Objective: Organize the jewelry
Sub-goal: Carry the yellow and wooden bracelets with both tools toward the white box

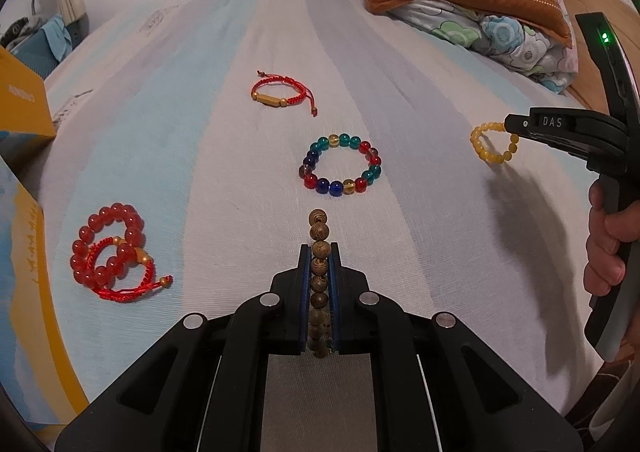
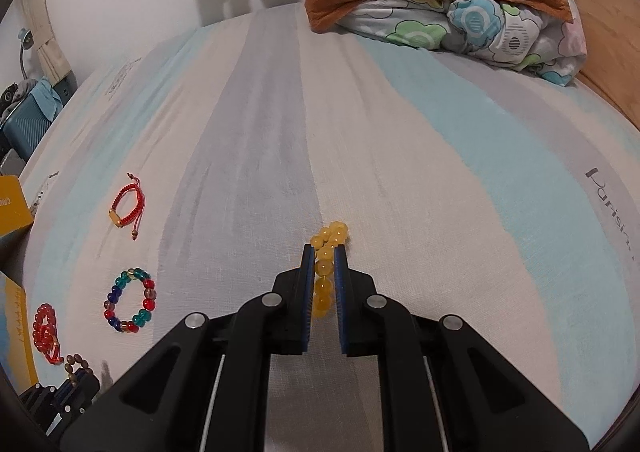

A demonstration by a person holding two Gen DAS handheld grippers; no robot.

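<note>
A: Where are the 2 tongs?

B: Left tongs [image 1: 319, 252] clamp the wooden bead bracelet [image 1: 319, 236]; right tongs [image 2: 323, 254] clamp the yellow bead bracelet [image 2: 328, 242], both above the bed [image 2: 400, 171].

brown wooden bracelet [image 1: 319, 248]: clamped, hanging | yellow bead bracelet [image 2: 326, 256]: clamped | multicolour bracelet [image 1: 340, 165]: flat on bed

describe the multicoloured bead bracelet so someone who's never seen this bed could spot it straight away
On the striped bed sheet, look to the middle, just ahead of the left gripper that holds a brown wooden bead bracelet. The multicoloured bead bracelet lies flat there as an open ring. Unlike the red cord bracelet beyond it, it mixes teal, blue, red and amber glassy beads.
</note>
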